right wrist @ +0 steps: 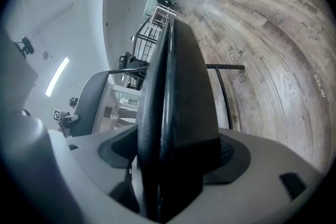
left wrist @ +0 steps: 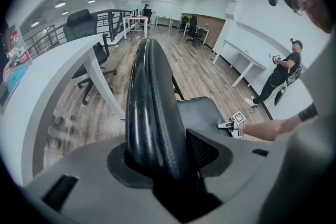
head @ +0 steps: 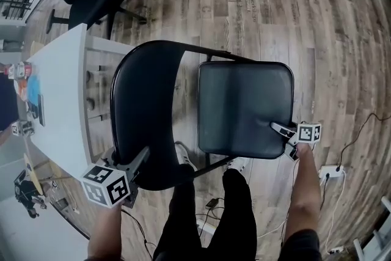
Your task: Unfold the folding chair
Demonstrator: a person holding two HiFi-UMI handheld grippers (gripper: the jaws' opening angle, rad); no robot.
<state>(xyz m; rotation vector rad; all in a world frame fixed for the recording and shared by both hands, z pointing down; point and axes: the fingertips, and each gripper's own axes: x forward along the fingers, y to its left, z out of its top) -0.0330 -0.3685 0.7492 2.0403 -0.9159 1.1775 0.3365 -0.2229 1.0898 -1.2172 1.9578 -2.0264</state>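
Your left claw [head: 140, 159] pinches the rim of the black metal folding chair's [head: 211, 58] curved backrest [head: 143, 101], beside the white counter [head: 61, 101], while your right claw [head: 282, 135] clamps a corner of the padded seat [head: 244, 104], which spreads nearly level away from that counter.

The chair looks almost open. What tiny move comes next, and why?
Probably press the seat gently down with the right gripper while the left gripper steadies the backrest: both are clamped on, and the seat looks nearly flat.
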